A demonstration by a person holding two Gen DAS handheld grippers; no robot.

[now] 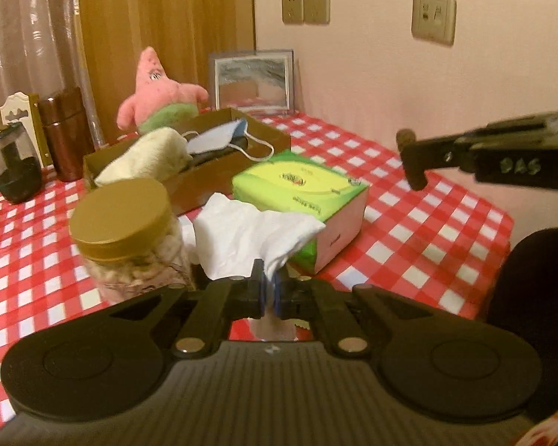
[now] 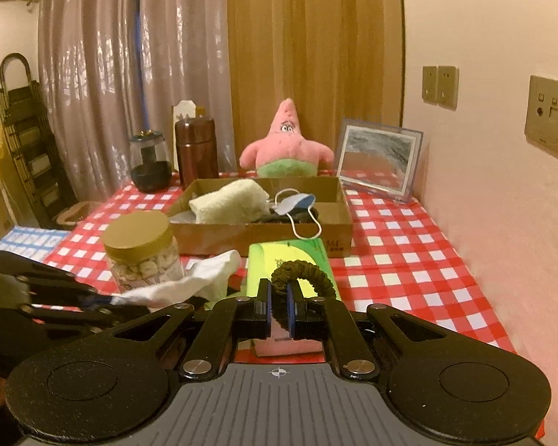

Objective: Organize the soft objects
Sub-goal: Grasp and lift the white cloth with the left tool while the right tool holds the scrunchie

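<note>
Left gripper (image 1: 268, 290) pinches crumpled white tissue (image 1: 256, 234) — right gripper (image 2: 278, 310) clamps braided hair tie (image 2: 303, 273).

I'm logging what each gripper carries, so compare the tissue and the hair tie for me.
The tissue is white, thin and crumpled; the hair tie is a dark, ribbed ring. The tissue is pinched at one corner by the left gripper and fans out ahead of it; the hair tie arcs up from between the pads of the right gripper. The tissue looks far larger. Both are soft, clamped in shut jaws and held over the checked table.
</note>
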